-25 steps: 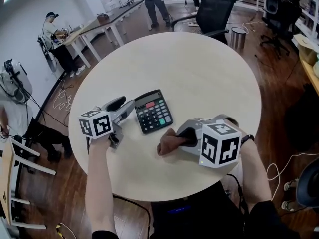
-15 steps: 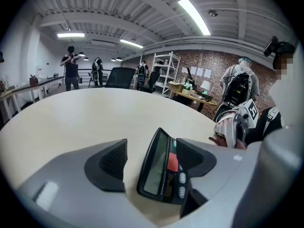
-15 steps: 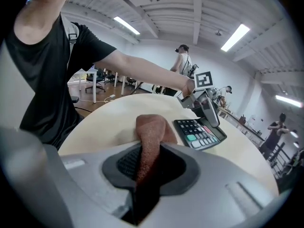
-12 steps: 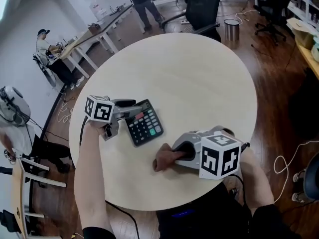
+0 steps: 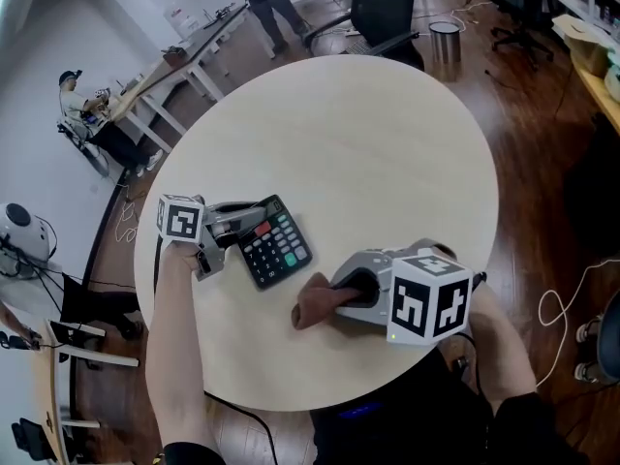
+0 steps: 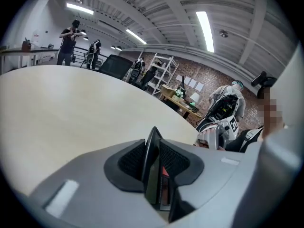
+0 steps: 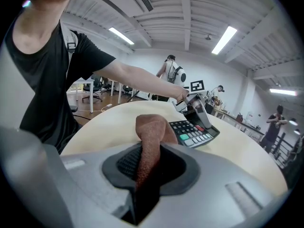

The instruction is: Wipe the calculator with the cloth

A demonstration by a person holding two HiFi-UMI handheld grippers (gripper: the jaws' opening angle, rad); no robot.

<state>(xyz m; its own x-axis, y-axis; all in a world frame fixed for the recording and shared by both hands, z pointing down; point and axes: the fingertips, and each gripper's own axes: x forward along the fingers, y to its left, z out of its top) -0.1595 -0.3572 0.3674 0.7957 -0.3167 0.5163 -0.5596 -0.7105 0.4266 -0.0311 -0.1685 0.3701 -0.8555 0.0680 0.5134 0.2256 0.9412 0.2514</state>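
Left claw just closed onto flat black calculator — right claw pinching nubby brown cloth, round pale table.

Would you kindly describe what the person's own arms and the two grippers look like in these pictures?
Both the left gripper and the right gripper have light grey moulded bodies with black ribbed pads, and each carries a white cube printed with black square markers. The person wears a black short-sleeved top; the forearms are bare.
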